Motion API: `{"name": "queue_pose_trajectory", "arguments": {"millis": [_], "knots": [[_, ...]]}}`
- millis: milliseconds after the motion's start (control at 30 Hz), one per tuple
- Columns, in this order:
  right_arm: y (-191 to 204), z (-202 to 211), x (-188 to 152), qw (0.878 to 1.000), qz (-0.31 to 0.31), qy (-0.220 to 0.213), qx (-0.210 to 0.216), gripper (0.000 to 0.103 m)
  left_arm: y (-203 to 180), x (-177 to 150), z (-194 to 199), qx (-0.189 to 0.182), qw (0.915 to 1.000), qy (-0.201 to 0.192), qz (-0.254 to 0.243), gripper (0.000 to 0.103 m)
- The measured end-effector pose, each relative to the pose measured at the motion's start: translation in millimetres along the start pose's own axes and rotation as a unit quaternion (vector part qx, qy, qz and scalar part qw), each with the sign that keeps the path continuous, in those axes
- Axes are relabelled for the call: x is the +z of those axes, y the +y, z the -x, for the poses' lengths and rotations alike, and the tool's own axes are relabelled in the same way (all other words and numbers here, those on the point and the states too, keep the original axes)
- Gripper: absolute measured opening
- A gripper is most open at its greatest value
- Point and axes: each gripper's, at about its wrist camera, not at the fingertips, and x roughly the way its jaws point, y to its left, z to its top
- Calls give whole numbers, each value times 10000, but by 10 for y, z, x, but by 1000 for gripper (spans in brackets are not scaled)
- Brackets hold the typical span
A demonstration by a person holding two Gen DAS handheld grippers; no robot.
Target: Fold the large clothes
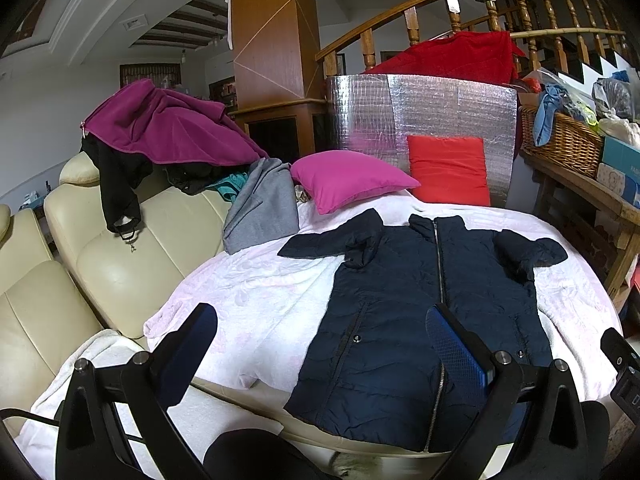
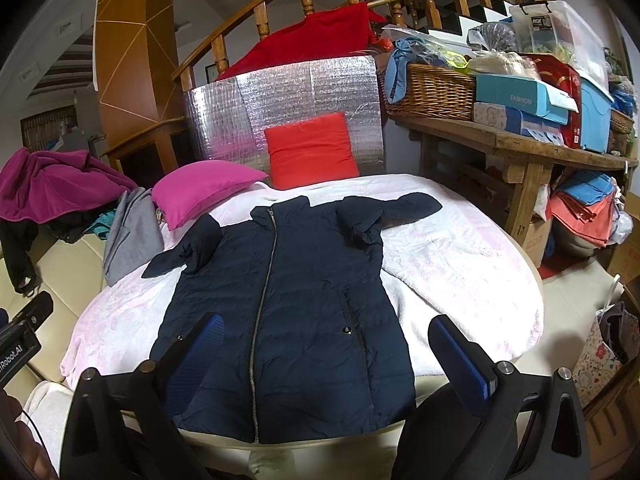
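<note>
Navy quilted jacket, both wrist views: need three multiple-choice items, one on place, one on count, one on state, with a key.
1. Where does the navy quilted jacket lie?
A. spread on the pale pink blanket
B. draped over the cream leather sofa
C. in the woven wicker basket

2. How many cushions sit behind its collar?
A. one
B. two
C. four

3. What is the state of the left gripper and right gripper?
A. both open, holding nothing
B. both shut on a sleeve
C. right shut on the hem

Key: 1 A, it lies flat on the blanket. 2 B, a magenta square cushion and a red square cushion. 3 A, each pair of fingers stands apart above the cloth.
</note>
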Motion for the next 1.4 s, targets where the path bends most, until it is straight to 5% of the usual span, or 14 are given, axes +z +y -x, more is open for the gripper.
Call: {"name": "queue_pose_trajectory", "arguments": {"millis": [600, 900, 1133, 1400], "knots": [[-27, -120, 86, 9999, 1, 68, -75, 103, -56, 91, -137, -66, 10000, -7, 21, 103], [-33, -449, 368, 9998, 34, 90, -147, 103, -185, 220, -523, -48, 9999, 139, 3, 103], [-162, -1182, 700, 9997, -124, 204, -77, 103, -491, 363, -1297, -84, 9981, 606, -61, 103], [-1080, -2790, 973, 9866, -1270, 719, 736, 103, -1084, 201, -3093, -333, 9793, 1984, 224, 103]]}}
